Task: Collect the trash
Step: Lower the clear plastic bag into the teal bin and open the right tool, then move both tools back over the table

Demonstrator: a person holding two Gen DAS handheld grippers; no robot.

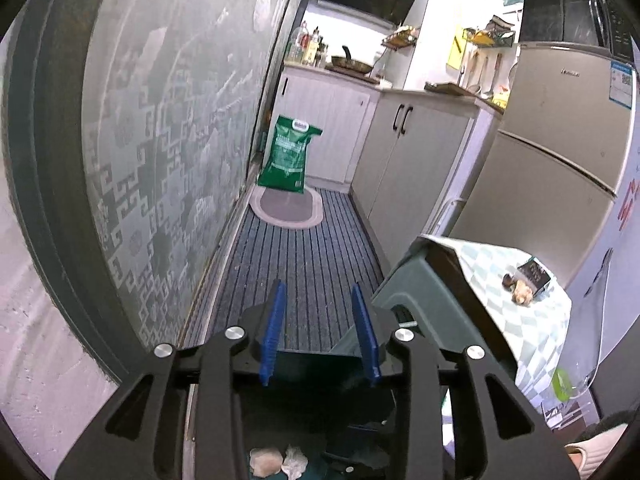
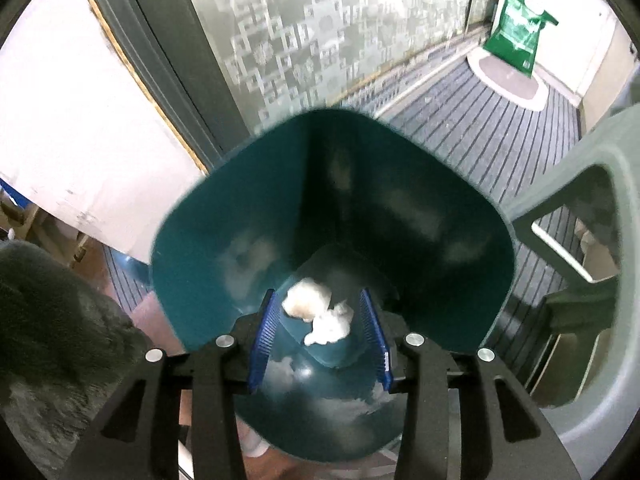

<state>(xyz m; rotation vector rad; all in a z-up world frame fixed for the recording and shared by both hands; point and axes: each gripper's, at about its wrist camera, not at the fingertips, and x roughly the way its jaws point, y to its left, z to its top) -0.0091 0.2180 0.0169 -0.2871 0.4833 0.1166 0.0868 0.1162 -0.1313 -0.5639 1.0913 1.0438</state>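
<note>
striped floor runner (image 1: 304, 264) carries oval mat (image 1: 286, 206) and green bag (image 1: 289, 156) at far end; teal bin (image 2: 332, 240) holds two crumpled tissues (image 2: 320, 312)

teal trash bin (image 2: 332, 248) | open top, upright on floor | 2 crumpled white paper wads (image 2: 318, 314) on its bottom, touching

Teal bin (image 2: 332, 216) mouth stands open beneath the right claw (image 2: 318, 332), two wads (image 2: 316, 314) inside; grey stool (image 2: 580, 280) crowds its right, glass door (image 2: 320, 36) behind.
</note>
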